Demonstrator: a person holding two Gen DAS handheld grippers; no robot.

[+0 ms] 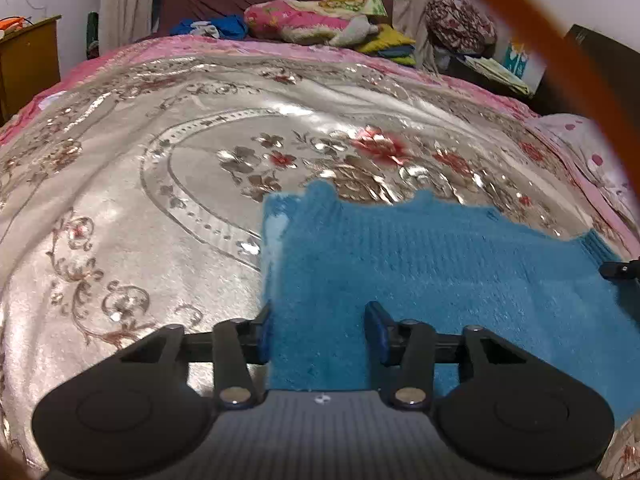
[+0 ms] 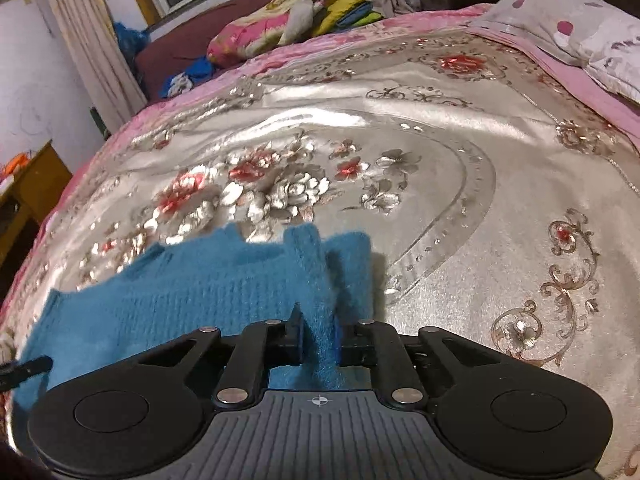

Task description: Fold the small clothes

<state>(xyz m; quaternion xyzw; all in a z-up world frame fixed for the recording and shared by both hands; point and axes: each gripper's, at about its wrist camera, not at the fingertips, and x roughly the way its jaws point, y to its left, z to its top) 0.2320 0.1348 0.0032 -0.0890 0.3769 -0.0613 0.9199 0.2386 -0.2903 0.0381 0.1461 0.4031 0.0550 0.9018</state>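
A small blue knitted sweater (image 1: pixel 440 264) lies flat on the silver floral bedspread (image 1: pixel 160 200). My left gripper (image 1: pixel 318 330) is open, its jaws straddling the sweater's left edge near its bottom corner, low over the cloth. In the right wrist view the sweater (image 2: pixel 180 292) spreads to the left, and my right gripper (image 2: pixel 318 338) is shut on a raised fold of its right edge, pinched between the pads. The right gripper's tip shows at the far right of the left wrist view (image 1: pixel 622 270).
The bedspread (image 2: pixel 440 160) covers a wide bed with pink borders. Pillows and a pile of folded clothes (image 1: pixel 320 20) sit at the far end. A spotted pillow (image 2: pixel 580 28) lies at the right. A wooden cabinet (image 1: pixel 28 60) stands left of the bed.
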